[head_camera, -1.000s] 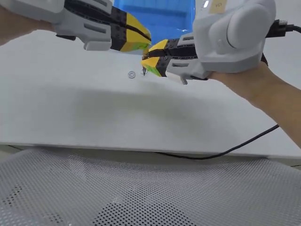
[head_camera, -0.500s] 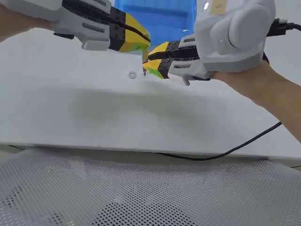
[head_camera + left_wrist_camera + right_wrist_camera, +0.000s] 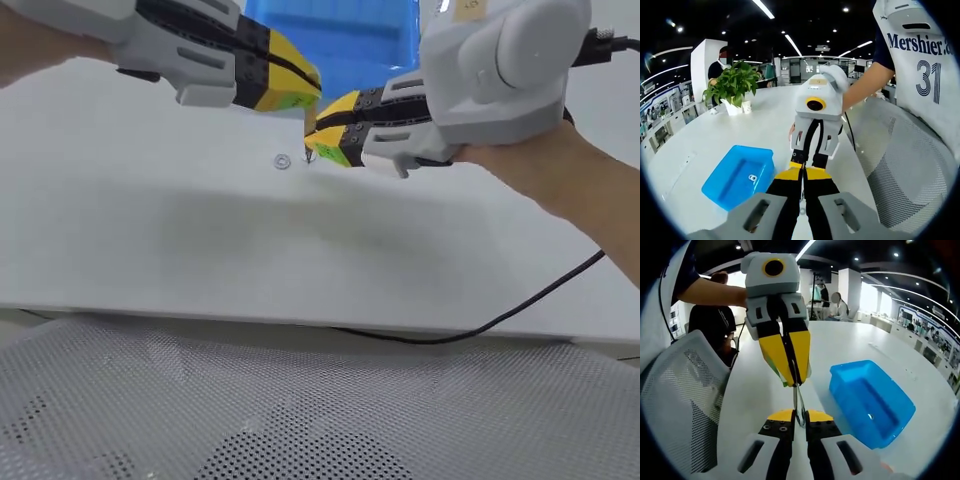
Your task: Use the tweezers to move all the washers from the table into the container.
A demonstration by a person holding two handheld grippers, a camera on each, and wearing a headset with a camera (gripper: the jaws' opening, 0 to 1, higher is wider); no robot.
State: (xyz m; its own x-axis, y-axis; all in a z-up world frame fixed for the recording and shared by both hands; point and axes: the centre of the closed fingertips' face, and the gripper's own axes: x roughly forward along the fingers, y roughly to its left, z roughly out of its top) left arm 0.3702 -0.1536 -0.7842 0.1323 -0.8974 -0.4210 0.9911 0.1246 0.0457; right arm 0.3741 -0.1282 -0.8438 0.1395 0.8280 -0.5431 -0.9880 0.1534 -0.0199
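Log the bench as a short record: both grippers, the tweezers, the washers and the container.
left gripper: shut on the tweezers
right gripper: shut on the tweezers too, nearer their tip
loose washer: one, flat on the table
tweezers tip: just right of the loose washer in the head view, seemingly not touching it
container: blue, open-topped, on the table beyond the grippers
washer in container: one

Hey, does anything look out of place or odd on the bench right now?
Nothing looks spilled or damaged. One washer lies on the table beside the tip of the tweezers, outside the blue container. The left gripper and right gripper both seem to pinch the same tweezers.
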